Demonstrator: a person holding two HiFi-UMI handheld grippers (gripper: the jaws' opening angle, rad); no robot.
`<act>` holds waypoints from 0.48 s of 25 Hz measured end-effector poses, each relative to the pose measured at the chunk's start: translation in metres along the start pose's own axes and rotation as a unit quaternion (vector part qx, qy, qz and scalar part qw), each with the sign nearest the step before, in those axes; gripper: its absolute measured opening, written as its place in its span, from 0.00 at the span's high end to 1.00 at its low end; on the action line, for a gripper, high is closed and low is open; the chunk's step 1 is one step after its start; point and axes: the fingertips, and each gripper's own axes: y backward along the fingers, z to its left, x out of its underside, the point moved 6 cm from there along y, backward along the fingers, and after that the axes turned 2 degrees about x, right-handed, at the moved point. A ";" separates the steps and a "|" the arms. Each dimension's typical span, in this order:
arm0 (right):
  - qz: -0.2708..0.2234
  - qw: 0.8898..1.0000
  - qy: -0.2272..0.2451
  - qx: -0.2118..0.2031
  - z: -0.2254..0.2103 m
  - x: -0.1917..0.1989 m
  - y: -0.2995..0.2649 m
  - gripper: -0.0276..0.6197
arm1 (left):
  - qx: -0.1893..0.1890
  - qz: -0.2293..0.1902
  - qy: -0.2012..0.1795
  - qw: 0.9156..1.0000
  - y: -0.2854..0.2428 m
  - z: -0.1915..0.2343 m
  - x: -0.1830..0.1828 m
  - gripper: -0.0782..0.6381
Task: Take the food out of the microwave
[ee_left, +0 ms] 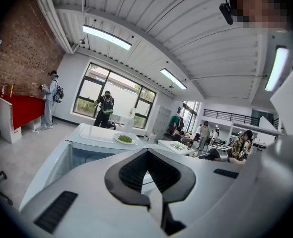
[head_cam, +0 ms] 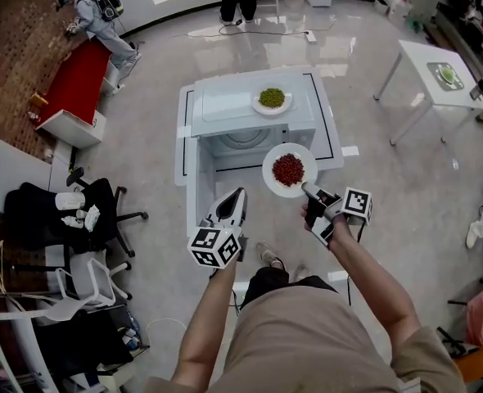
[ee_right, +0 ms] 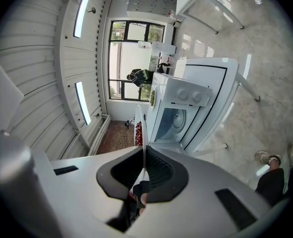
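Note:
The white microwave stands with its door swung open to the left and its cavity empty. A white plate of red food hangs in the air just in front of the opening, and my right gripper is shut on its near rim. In the right gripper view the plate shows edge-on between the jaws of the right gripper. My left gripper is shut and holds nothing, left of the plate by the door. A second plate with green food sits on top of the microwave.
A white table with a small green dish stands at the right. A black office chair and clutter are at the left, a red counter further back. People stand by the window.

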 end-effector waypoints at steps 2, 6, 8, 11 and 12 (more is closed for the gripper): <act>0.003 1.000 -0.001 -0.003 0.003 -0.001 0.014 0.93 | 0.003 -0.002 -0.006 1.000 0.000 -0.015 -0.002 0.88; 0.006 1.000 0.004 -0.014 0.012 -0.007 0.040 0.93 | 0.009 -0.007 -0.017 1.000 -0.004 -0.040 -0.004 0.88; 0.005 1.000 0.011 -0.017 0.018 -0.006 0.042 0.93 | 0.013 -0.009 -0.022 1.000 -0.003 -0.040 -0.008 0.88; 0.002 1.000 0.018 -0.018 0.022 -0.007 0.047 0.93 | 0.018 -0.013 -0.031 0.999 -0.002 -0.039 -0.013 0.88; 0.000 1.000 0.020 -0.018 0.022 -0.009 0.051 0.93 | 0.019 -0.014 -0.034 0.999 -0.003 -0.040 -0.014 0.88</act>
